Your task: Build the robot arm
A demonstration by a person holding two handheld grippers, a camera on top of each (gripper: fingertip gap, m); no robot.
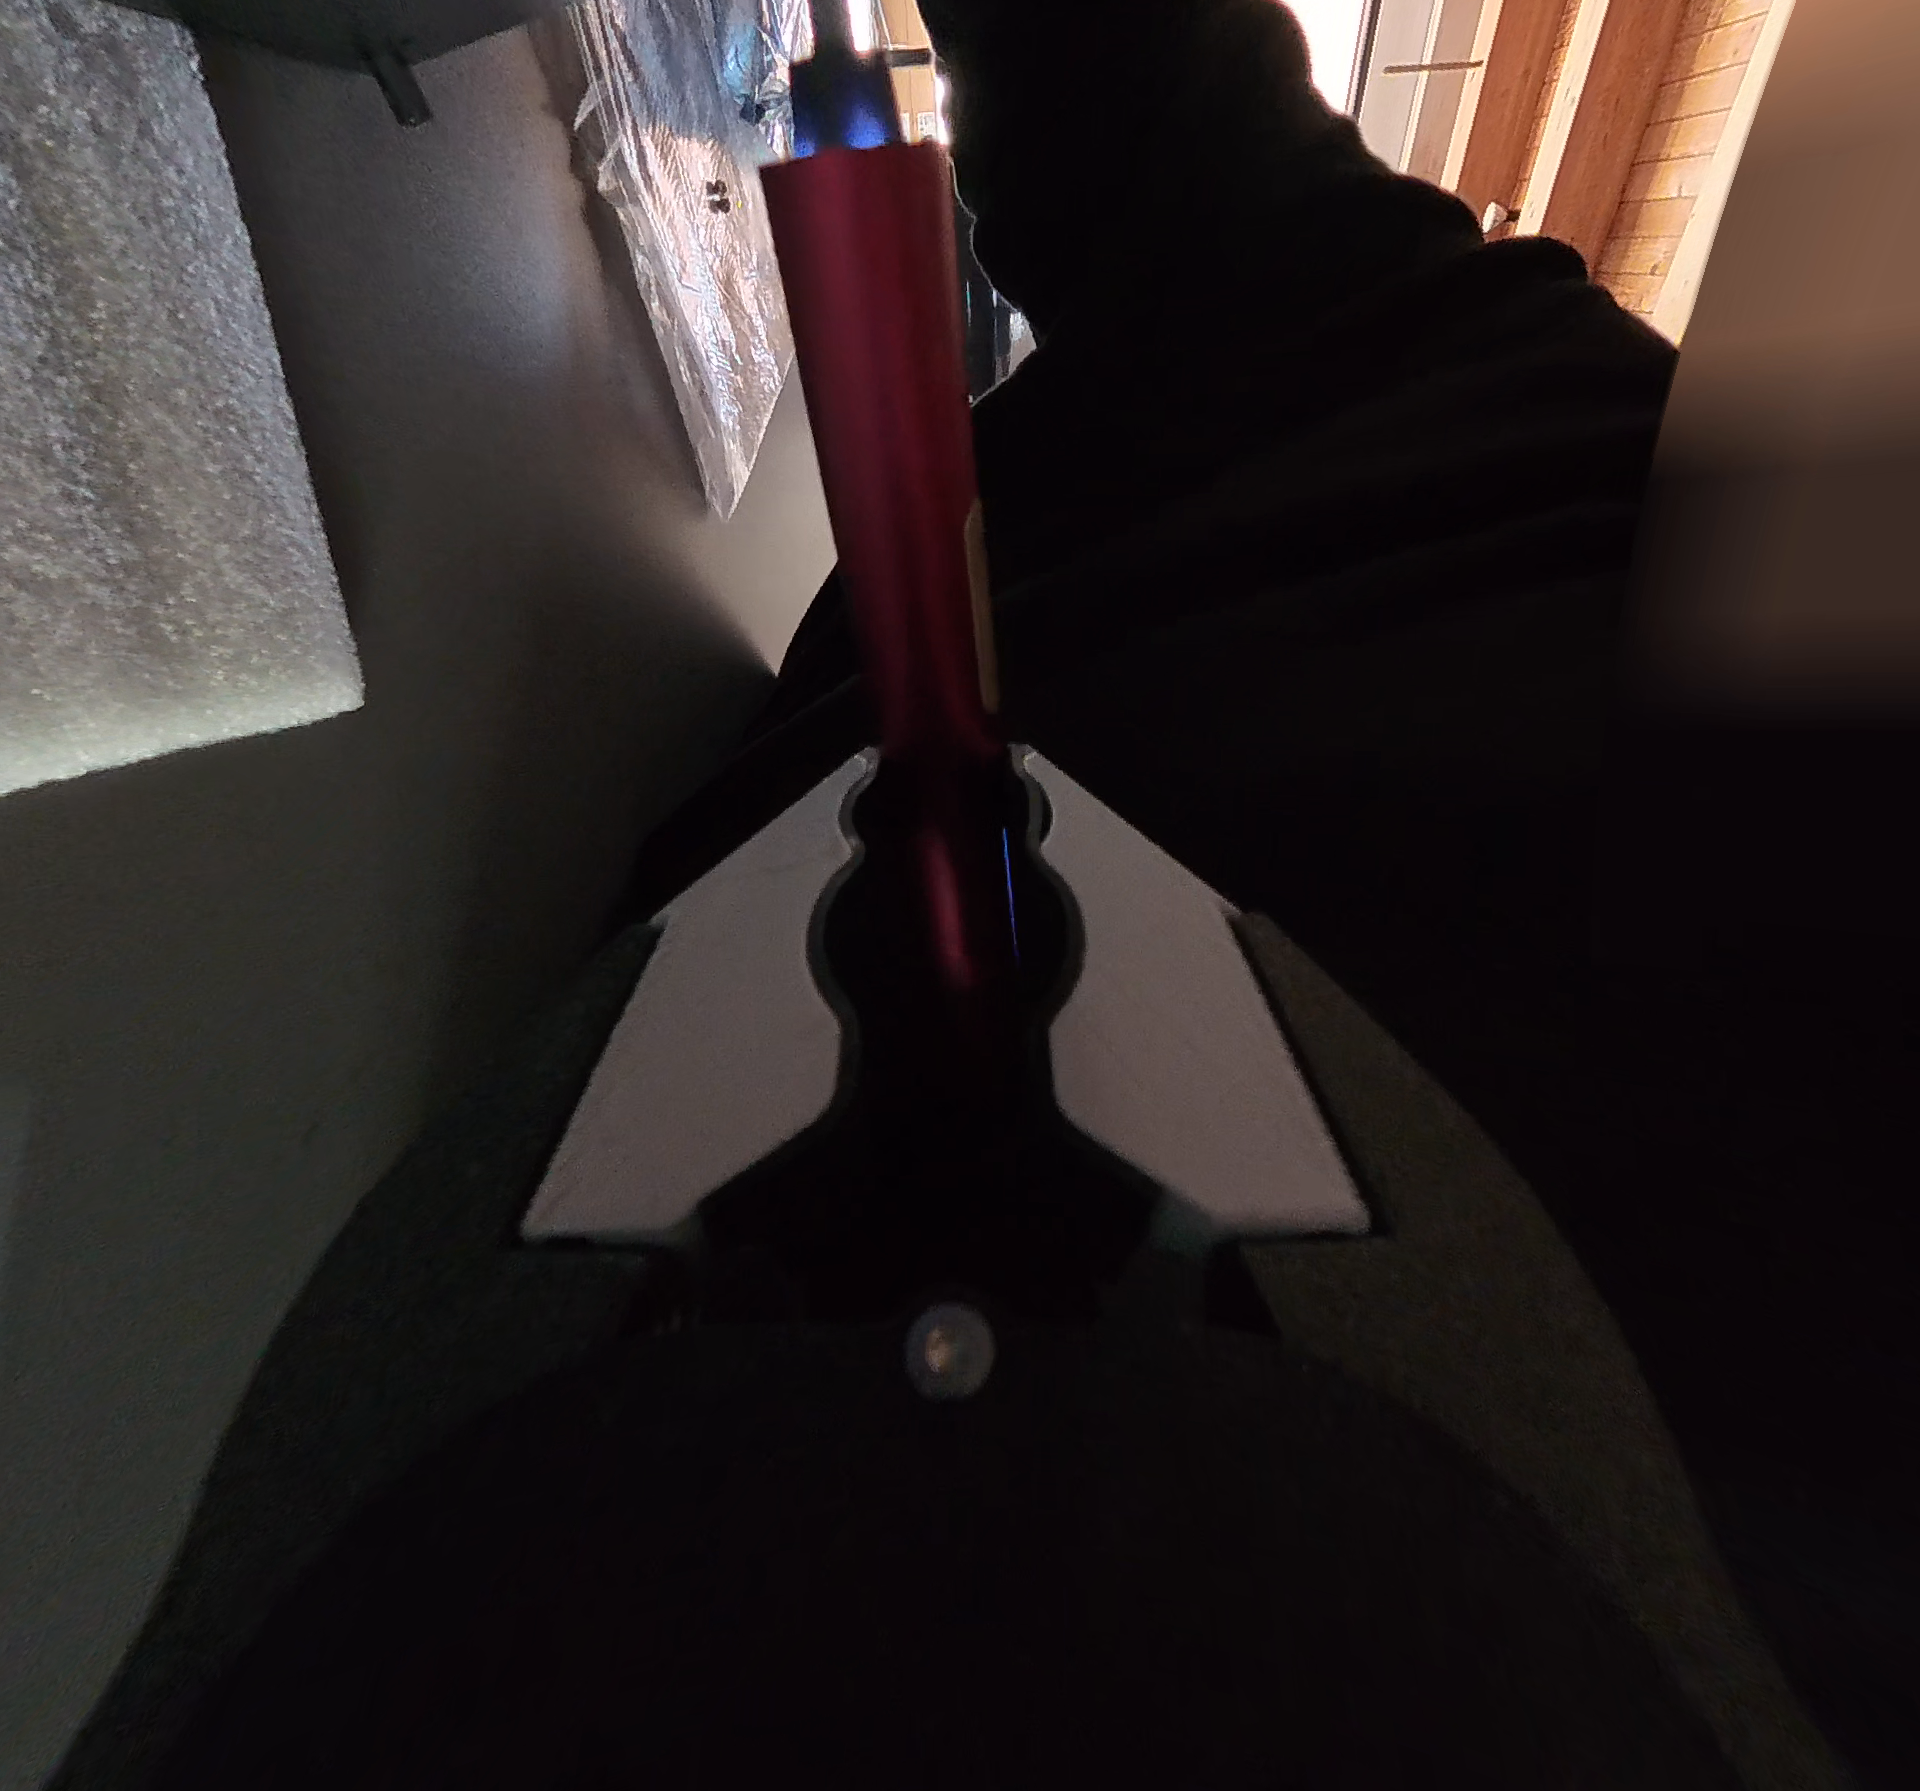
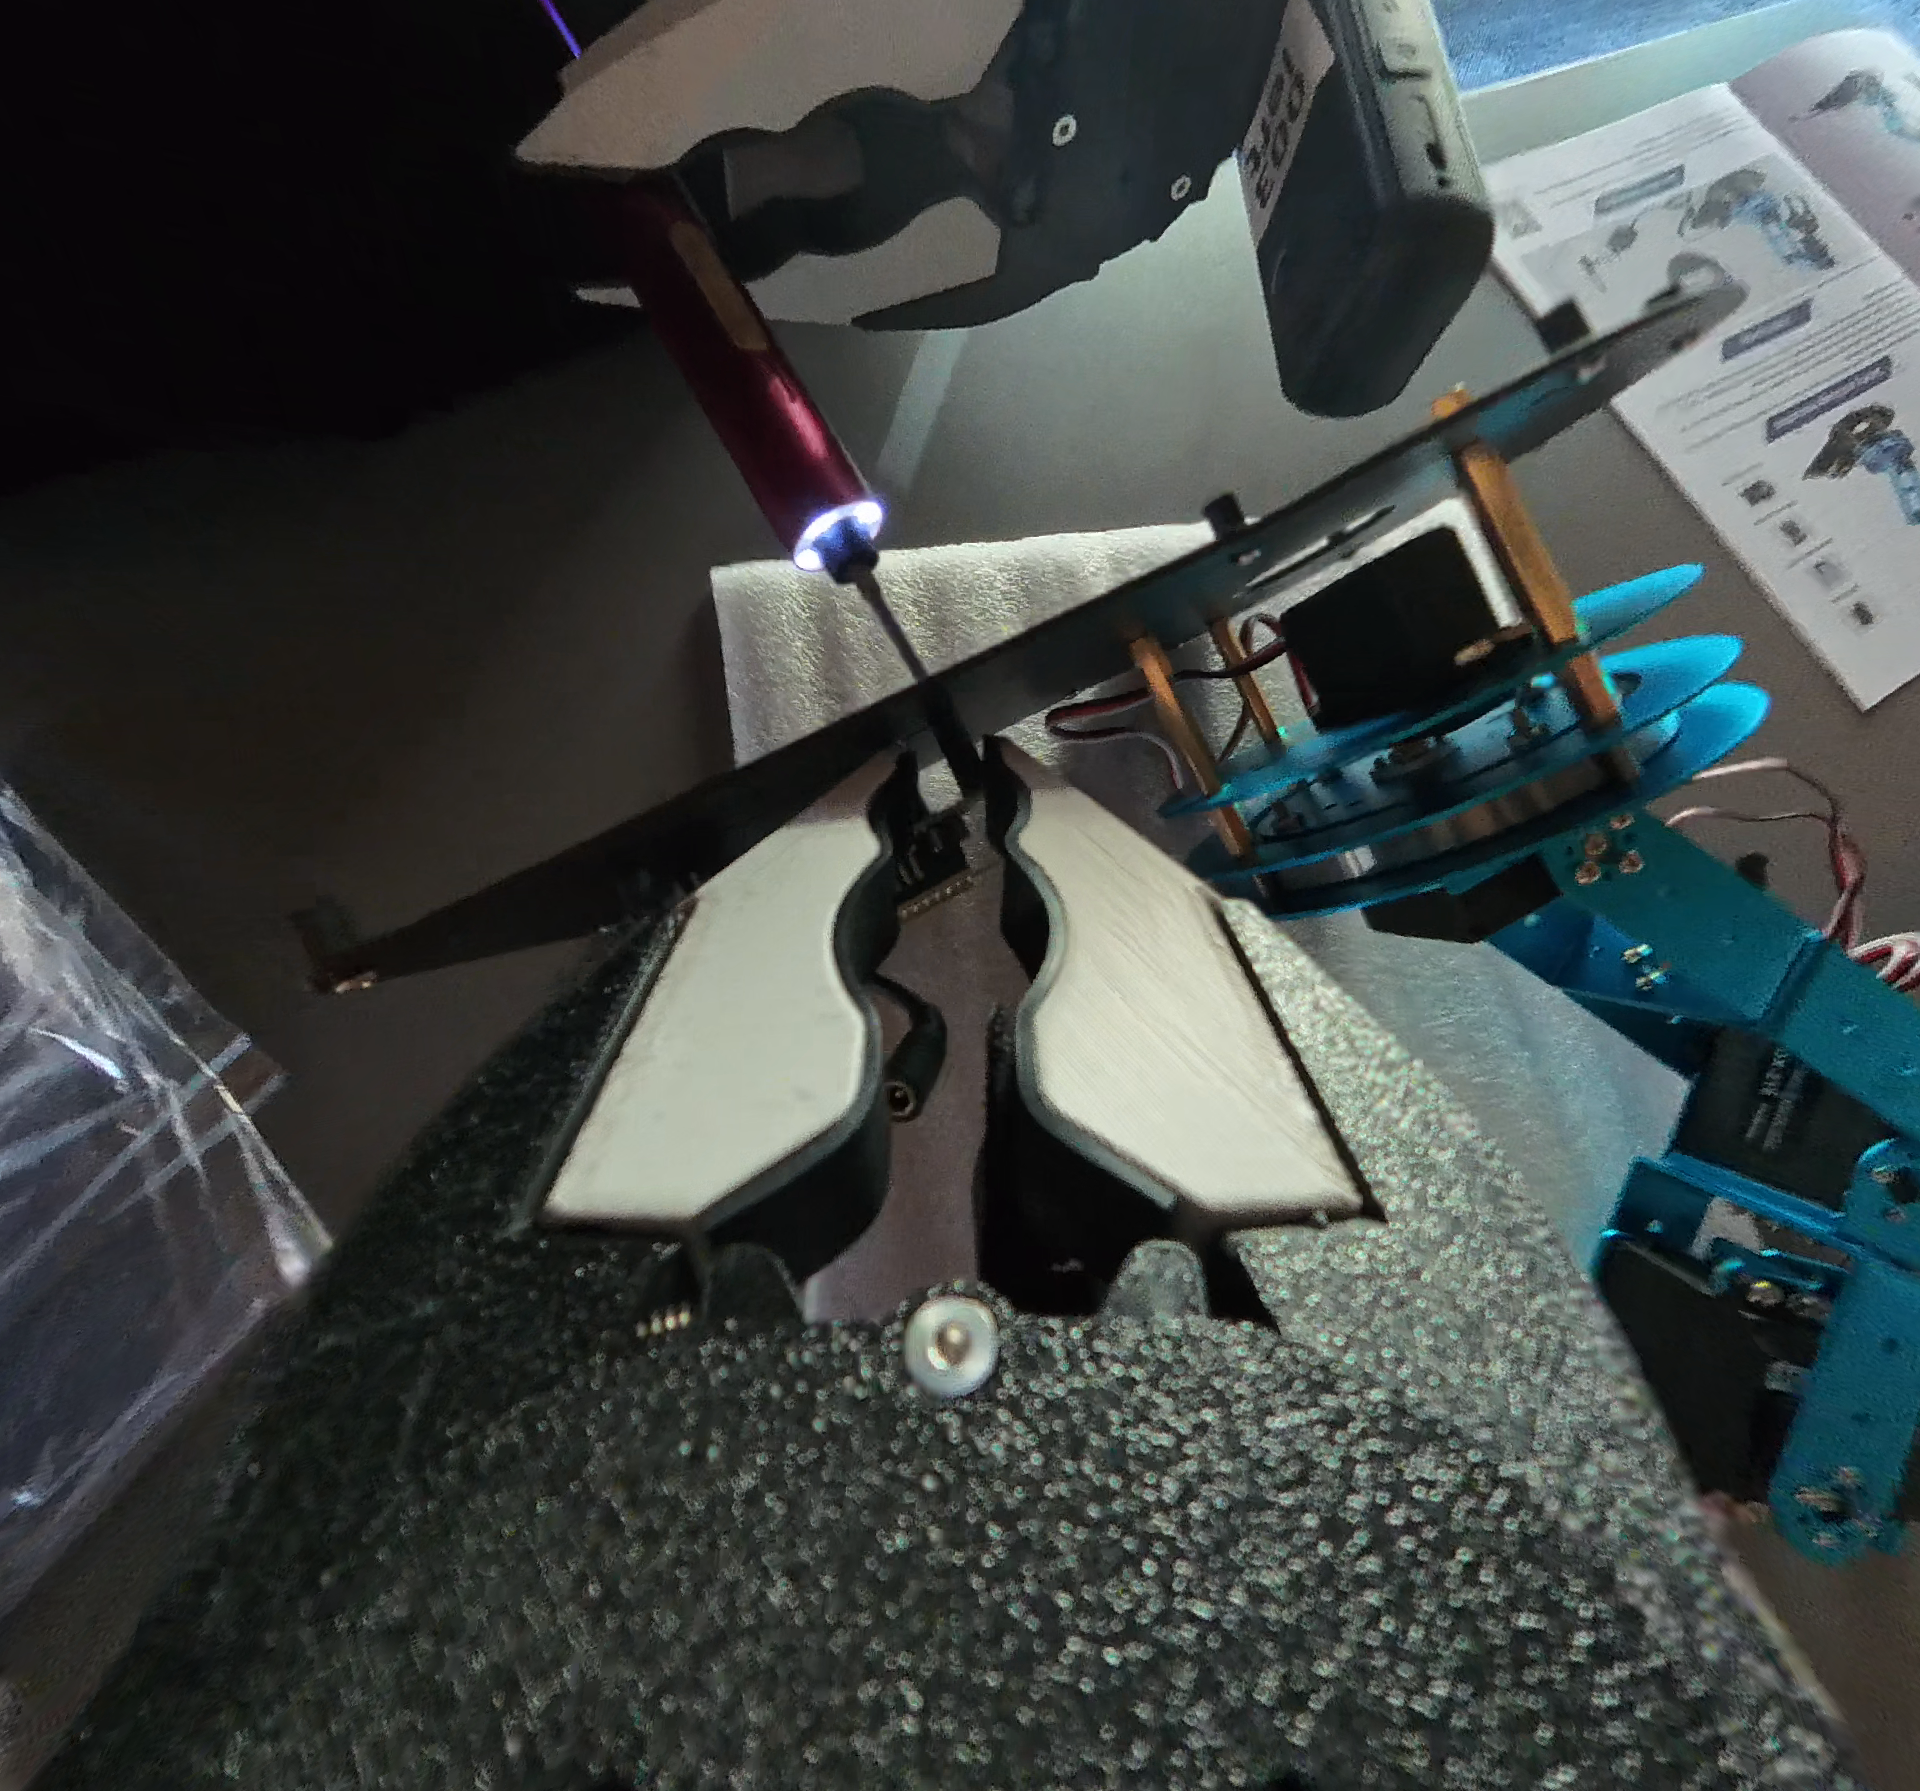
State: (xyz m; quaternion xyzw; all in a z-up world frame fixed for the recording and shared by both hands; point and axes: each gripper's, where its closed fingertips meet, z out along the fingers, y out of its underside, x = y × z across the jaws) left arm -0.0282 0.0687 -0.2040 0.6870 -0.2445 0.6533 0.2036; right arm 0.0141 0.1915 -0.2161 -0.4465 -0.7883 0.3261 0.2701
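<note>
Left claw (image 1: 943,775) clamped on red screwdriver (image 1: 883,453), right claw (image 2: 951,754) gripping black plate (image 2: 1039,661) beside foam pad (image 2: 821,640)

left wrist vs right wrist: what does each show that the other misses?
Only the left wrist view: a dark sleeve behind the tool and a wooden wall.

Only the right wrist view: the blue robot arm kit, an open instruction booklet, and the right gripper with its jaws nearly closed at the black plate's edge.

Both: the red electric screwdriver clamped in the left gripper, its bit against the black plate, and white foam.
</note>
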